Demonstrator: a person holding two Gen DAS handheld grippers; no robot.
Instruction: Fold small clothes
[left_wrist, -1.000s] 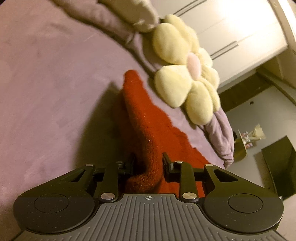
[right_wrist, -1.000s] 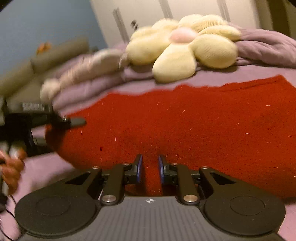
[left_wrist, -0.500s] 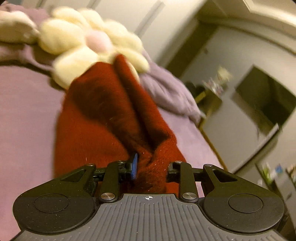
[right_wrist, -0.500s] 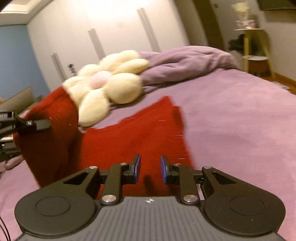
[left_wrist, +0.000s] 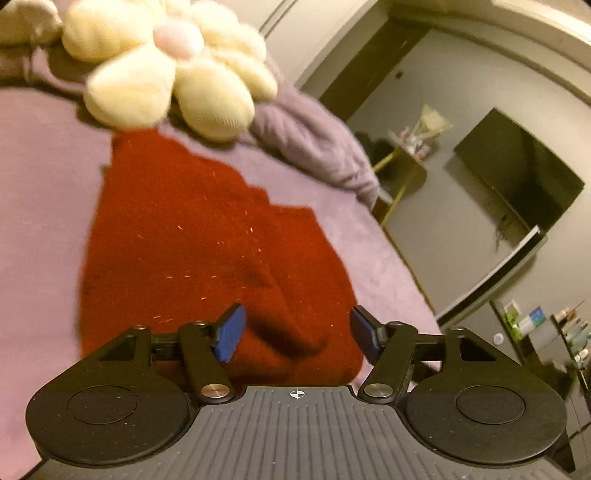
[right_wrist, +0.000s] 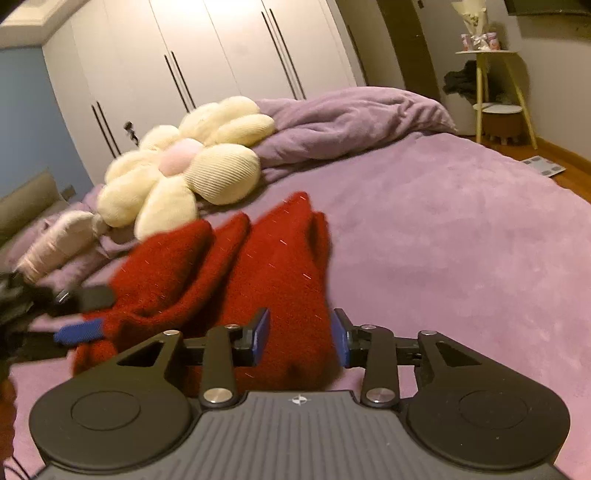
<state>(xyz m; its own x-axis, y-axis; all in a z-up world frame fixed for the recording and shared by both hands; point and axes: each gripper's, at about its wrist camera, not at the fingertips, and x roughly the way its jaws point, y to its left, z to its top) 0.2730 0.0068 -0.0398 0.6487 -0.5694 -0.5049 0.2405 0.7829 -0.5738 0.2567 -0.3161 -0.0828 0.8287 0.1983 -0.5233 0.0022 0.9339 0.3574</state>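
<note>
A red knit garment (left_wrist: 192, 236) lies folded on the purple bed cover (left_wrist: 40, 184). My left gripper (left_wrist: 297, 334) hovers over its near edge, jaws opening wide; a ridge of cloth sits between the blue pads (left_wrist: 231, 332), which do not press on it. In the right wrist view the garment (right_wrist: 273, 266) lies in doubled layers. My right gripper (right_wrist: 301, 336) is at its near right corner, jaws opening, with cloth lying loose between the pads (right_wrist: 261, 334). The left gripper (right_wrist: 86, 314) shows at the garment's left edge.
A cream flower-shaped pillow (right_wrist: 177, 173) and a bunched purple blanket (right_wrist: 351, 114) lie just behind the garment. A rolled pale cloth (right_wrist: 55, 243) is at far left. White wardrobes (right_wrist: 221, 55) stand behind; a yellow side table (right_wrist: 495, 85) and a television (left_wrist: 517, 173) lie beyond the bed edge.
Both grippers carried the pinched cloth sideways across the bed and folded it over. Both jaws have since spread and let the cloth go, so it now rests on the bed.
</note>
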